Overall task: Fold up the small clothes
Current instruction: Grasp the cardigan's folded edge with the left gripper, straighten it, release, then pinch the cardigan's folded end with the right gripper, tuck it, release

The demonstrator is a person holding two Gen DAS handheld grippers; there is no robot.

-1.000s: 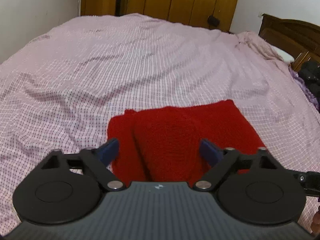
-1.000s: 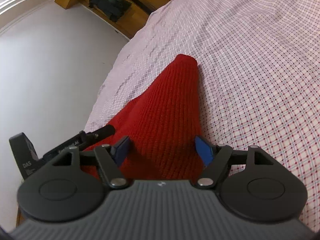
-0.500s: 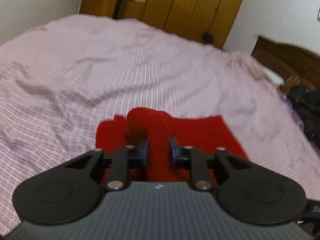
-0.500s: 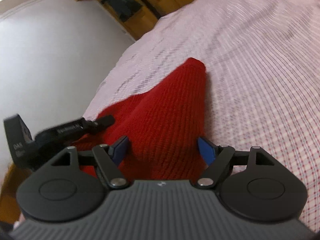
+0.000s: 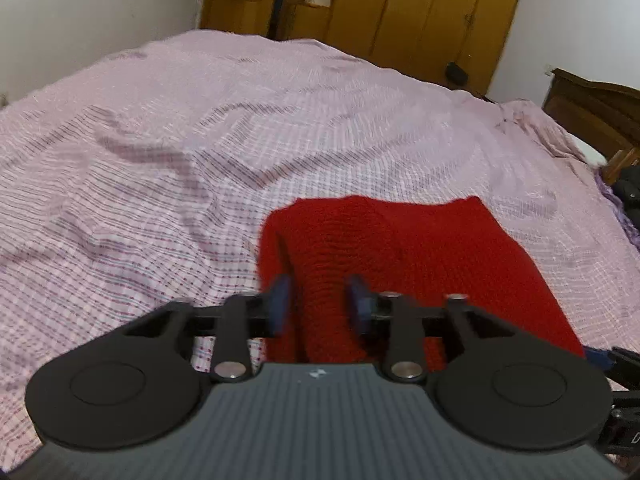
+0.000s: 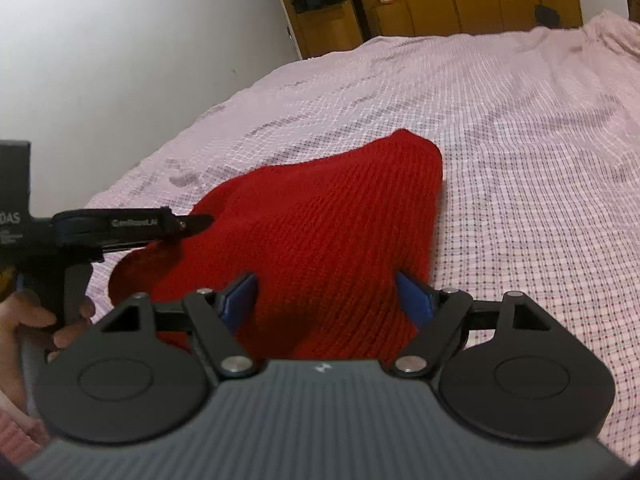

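A red knitted garment lies folded on the pink checked bedsheet. My left gripper is shut on a raised fold at the garment's near left edge, its blue pads pressing the fabric from both sides. In the right wrist view the garment rises in a peak. My right gripper is open, its jaws wide on either side of the garment's near edge. The left gripper shows there from the side, at the garment's left end.
The bed fills both views. Wooden wardrobes stand beyond its far edge and a dark wooden headboard is at the right. A white wall runs along the bed's left side.
My left gripper closed from wide open onto a fold of the red garment and lifted it. My right gripper stayed open and swung, with the view turning toward the wardrobes.
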